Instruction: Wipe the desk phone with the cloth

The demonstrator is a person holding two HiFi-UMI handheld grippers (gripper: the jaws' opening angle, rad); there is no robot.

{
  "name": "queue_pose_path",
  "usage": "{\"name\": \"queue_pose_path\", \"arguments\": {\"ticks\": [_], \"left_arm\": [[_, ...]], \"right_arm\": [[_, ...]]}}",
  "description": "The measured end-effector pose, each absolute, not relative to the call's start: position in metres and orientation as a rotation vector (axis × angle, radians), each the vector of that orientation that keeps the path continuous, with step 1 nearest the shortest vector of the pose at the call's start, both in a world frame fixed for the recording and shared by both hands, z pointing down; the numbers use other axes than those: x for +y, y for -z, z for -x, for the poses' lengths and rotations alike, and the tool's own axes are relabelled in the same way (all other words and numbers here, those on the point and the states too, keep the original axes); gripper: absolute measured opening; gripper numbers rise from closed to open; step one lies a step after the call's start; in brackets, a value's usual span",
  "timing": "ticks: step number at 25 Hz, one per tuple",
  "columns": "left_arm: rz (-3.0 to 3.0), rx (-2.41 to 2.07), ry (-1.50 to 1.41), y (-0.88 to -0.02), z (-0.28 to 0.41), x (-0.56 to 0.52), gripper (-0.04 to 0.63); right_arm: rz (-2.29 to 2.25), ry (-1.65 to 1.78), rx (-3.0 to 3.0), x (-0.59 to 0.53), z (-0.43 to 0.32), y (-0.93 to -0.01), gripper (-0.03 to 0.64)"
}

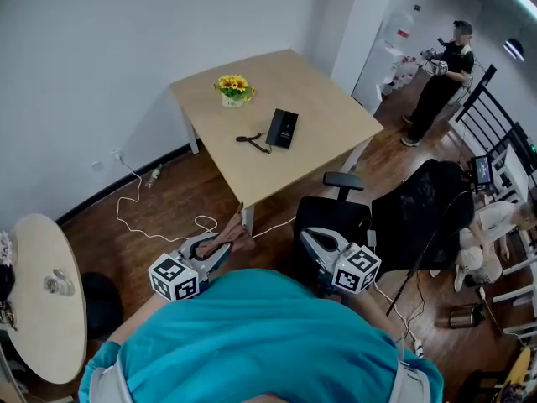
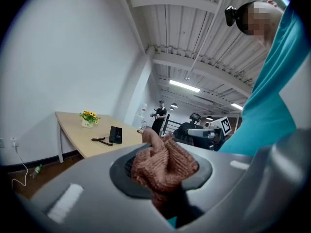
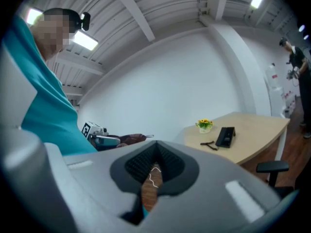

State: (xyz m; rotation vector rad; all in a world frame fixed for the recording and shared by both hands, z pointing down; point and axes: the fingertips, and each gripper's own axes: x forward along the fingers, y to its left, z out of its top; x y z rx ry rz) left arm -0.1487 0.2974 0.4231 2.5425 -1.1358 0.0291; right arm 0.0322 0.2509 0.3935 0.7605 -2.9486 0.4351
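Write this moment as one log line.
left hand-held gripper: shut on cloth | right hand-held gripper: shut, empty | phone: on table, untouched

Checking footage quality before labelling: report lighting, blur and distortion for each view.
Head view: even indoor light, sharp, the desk phone small but clear. Left gripper view: fisheye bending, dark corners, the cloth close up, its knit readable. Right gripper view: same fisheye, the ceiling light blown out.
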Motion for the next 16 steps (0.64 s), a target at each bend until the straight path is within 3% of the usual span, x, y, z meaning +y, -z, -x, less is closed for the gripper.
{"name": "queue_pose_path", "arguments": {"ticks": [16], "left_arm": [[-2.531, -1.140, 0.031, -0.418, 0.167, 0.312, 0.110]], "right_arm": [[-0.754, -0.325, -2.934, 0.264, -0.022, -0.376, 0.000]]}}
